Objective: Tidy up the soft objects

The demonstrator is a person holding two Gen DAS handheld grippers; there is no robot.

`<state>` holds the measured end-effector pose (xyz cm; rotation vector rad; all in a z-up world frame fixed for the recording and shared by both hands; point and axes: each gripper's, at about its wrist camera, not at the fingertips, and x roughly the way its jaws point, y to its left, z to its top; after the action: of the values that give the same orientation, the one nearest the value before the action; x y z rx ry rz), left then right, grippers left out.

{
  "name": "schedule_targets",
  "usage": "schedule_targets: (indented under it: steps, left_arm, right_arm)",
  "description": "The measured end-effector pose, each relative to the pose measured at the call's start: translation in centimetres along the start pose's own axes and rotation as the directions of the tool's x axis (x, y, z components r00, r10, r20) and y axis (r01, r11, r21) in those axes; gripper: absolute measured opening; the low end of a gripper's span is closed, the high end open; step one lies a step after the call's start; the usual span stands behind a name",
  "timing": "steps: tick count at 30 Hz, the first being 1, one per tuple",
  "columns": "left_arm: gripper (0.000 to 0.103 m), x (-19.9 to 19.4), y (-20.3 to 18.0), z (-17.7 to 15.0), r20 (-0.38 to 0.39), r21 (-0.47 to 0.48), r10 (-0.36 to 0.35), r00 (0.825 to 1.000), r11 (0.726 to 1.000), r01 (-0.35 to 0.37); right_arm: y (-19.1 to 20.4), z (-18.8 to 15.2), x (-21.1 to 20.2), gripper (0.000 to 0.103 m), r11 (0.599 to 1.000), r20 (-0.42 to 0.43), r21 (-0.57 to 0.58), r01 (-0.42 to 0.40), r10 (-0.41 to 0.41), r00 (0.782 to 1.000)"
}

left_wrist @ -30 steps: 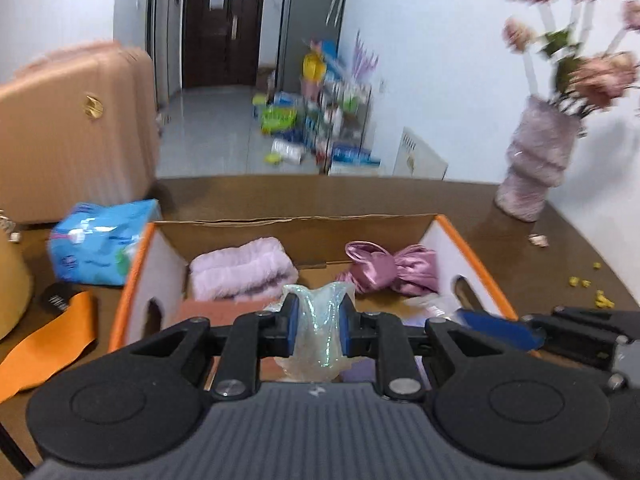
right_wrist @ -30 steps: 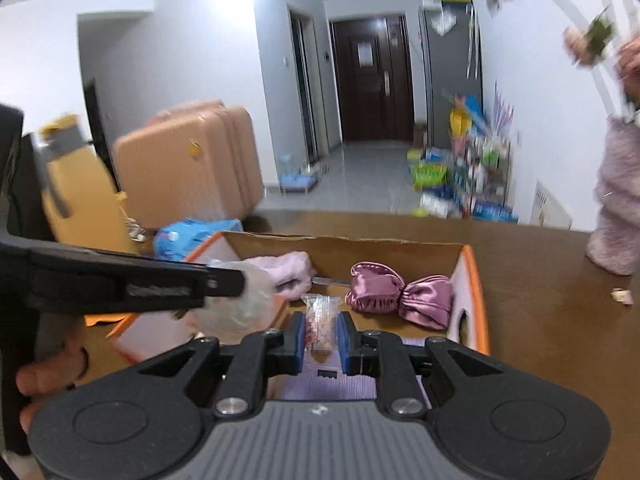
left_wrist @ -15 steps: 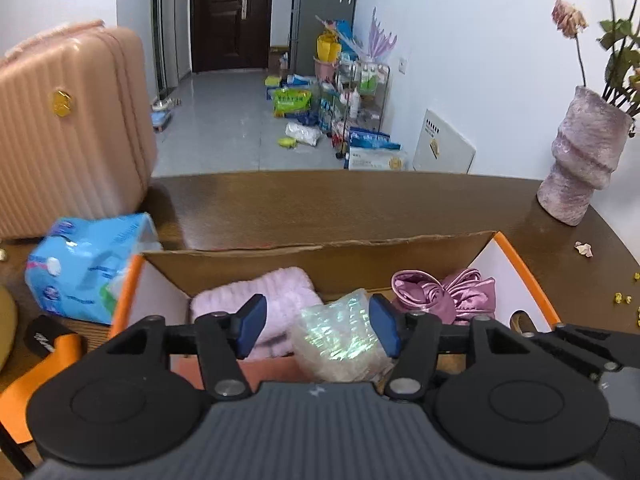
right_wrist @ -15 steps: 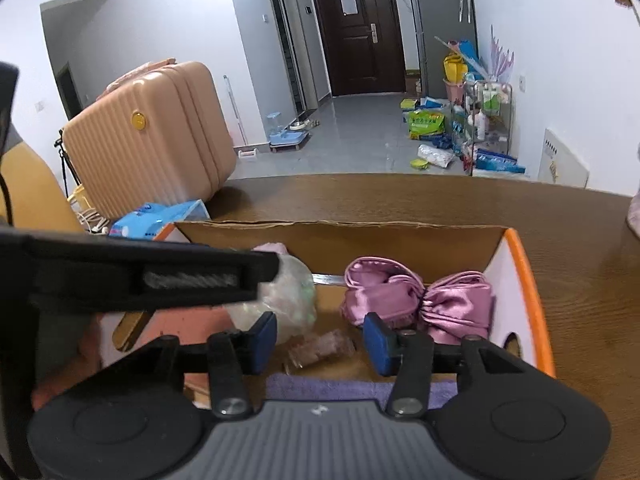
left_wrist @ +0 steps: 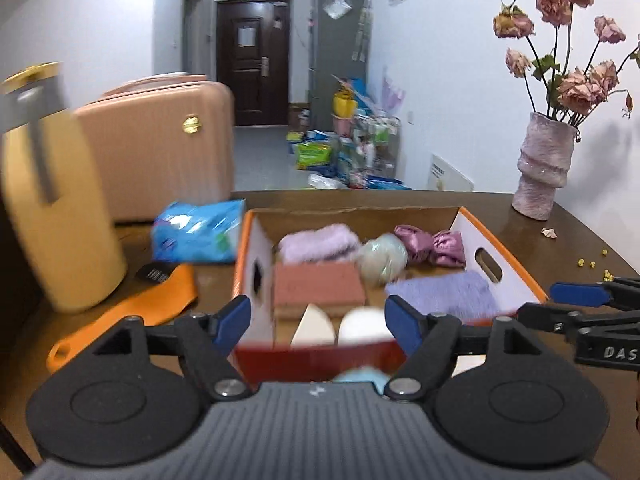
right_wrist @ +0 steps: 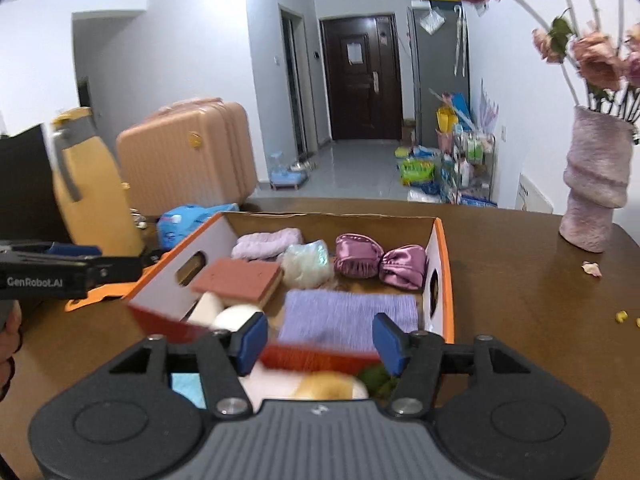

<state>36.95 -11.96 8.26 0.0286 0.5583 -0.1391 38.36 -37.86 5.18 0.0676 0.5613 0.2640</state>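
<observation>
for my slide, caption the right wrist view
Open right gripper above a cardboard box of soft items on a table.

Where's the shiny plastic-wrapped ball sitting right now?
The plastic-wrapped ball lies inside the orange-edged box, toward its far wall, between the fluffy pink cloth on its left and the satin bow on its right. Neither gripper touches it.

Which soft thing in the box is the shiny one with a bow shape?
The pink satin bow, at the far end of the cardboard box. It is glossy and pinched in the middle; the others look fluffy, spongy or crinkly.
</observation>
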Motion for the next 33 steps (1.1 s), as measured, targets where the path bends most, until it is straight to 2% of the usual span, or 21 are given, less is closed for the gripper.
schedule_targets:
  steps: [6,8,11,14,17,20,22,24,27,33]
  left_arm:
    - [0.081,-6.1,-1.1,-4.9,0.079,-0.054,0.071,0.994,0.996,-0.067]
    - [0.087,-7.9,-2.0,-6.9,0.135,-0.068,0.114,0.984,0.992,-0.105]
    - [0.089,-9.9,-3.6,-10.2,0.206,-0.094,0.145,0.968,0.987,-0.128]
    - [0.094,-10.8,-4.8,-13.1,0.225,-0.127,0.17,0.959,0.981,-0.144]
    - [0.095,-10.8,-5.7,-15.2,0.214,-0.159,0.21,0.954,0.971,-0.179]
    - [0.095,-10.7,-6.1,-16.2,0.179,-0.166,0.2,0.963,0.971,-0.171]
    - [0.095,-10.7,-6.3,-16.4,0.178,-0.18,0.207,0.962,0.968,-0.175]
    - [0.095,-11.1,-6.6,-16.5,0.195,-0.192,0.21,0.958,0.966,-0.172]
    - [0.095,-11.5,-7.0,-16.4,0.219,-0.185,0.206,0.954,0.969,-0.167]
    - [0.095,-11.4,-7.5,-16.4,0.213,-0.17,0.211,0.954,0.97,-0.176]
  right_arm:
    - [0.3,-4.1,-5.4,0.06,0.999,0.079,-0.026,-0.019,0.021,0.997]
    - [0.0,-5.6,-7.4,0.07,0.998,0.125,-0.044,-0.036,0.042,0.991]
    - [-1.1,-8.3,-10.6,0.076,0.996,0.208,-0.068,-0.055,0.068,0.976]
    - [-2.6,-10.8,-13.3,0.082,0.992,0.24,-0.098,-0.077,0.098,0.966]
    - [-4.2,-12.8,-15.7,0.083,0.988,0.233,-0.132,-0.074,0.104,0.967]
    - [-6.1,-14.6,-18.1,0.083,0.981,0.222,-0.191,-0.031,0.073,0.972]
    - [-7.8,-15.5,-19.1,0.083,0.979,0.203,-0.204,-0.016,0.059,0.977]
    - [-9.7,-16.2,-20.2,0.083,0.983,0.203,-0.182,-0.019,0.057,0.978]
    - [-11.7,-17.1,-21.4,0.083,0.982,0.21,-0.184,0.032,0.008,0.978]
    - [-14.6,-17.9,-21.3,0.083,0.992,0.232,-0.126,0.029,0.001,0.973]
